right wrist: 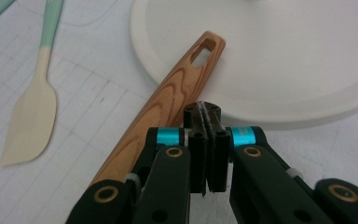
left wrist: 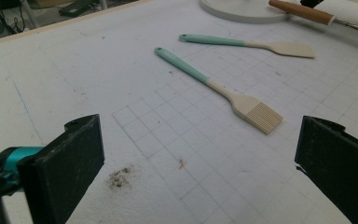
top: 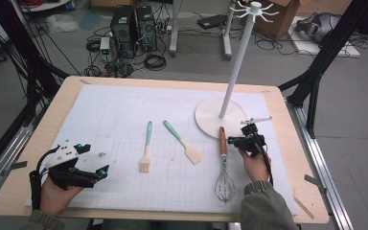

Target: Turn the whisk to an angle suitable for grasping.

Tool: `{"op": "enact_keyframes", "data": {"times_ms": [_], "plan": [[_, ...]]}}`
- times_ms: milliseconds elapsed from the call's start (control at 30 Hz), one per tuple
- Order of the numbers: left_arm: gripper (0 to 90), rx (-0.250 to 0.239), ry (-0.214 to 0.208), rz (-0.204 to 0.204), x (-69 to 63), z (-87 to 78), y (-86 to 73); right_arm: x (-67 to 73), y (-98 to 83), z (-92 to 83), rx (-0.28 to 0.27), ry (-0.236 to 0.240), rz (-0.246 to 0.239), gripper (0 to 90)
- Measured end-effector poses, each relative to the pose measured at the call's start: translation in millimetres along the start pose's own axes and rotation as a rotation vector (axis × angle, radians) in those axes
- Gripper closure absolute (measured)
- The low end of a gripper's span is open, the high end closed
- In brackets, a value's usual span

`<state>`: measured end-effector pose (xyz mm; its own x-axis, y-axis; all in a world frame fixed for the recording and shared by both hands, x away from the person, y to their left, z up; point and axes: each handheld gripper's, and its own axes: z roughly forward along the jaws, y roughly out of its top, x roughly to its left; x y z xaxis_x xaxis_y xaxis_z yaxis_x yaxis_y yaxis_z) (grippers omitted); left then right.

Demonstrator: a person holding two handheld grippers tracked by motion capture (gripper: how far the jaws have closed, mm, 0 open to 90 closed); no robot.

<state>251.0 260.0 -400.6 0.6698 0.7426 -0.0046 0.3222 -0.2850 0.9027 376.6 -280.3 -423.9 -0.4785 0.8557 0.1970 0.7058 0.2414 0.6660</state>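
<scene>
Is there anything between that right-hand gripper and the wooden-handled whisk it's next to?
Nothing visible. The right gripper, fingers shut, sits right beside the whisk handle, whose end rests on the stand base. The spatula lies off to the side.

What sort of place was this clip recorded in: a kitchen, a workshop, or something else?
Most likely a lab or recording room, not a kitchen. A gridded white mat covers the wooden table, black frame struts stand around it, and computer towers with loose cables sit on the bare floor behind.

Even, soft overhead light, faint shadows, mild glare on the white mat (top: 124, 120), slightly soft, low-resolution pictures.
</scene>
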Motion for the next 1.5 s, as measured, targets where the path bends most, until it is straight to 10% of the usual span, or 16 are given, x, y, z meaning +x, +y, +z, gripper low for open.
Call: {"op": "enact_keyframes", "data": {"times_ms": [600, 1500], "plan": [[1.8, 0.000, -0.010, 0.006, 2.1, 1.5, 0.0, -13.5, 27.6, 17.6, 0.009, 0.009, 0.054, 89.6], [1.8, -0.002, -0.007, 0.004, 0.9, 1.7, 0.2, 14.1, 36.8, 45.5, 0.028, 0.090, -0.047, 89.5]]}}
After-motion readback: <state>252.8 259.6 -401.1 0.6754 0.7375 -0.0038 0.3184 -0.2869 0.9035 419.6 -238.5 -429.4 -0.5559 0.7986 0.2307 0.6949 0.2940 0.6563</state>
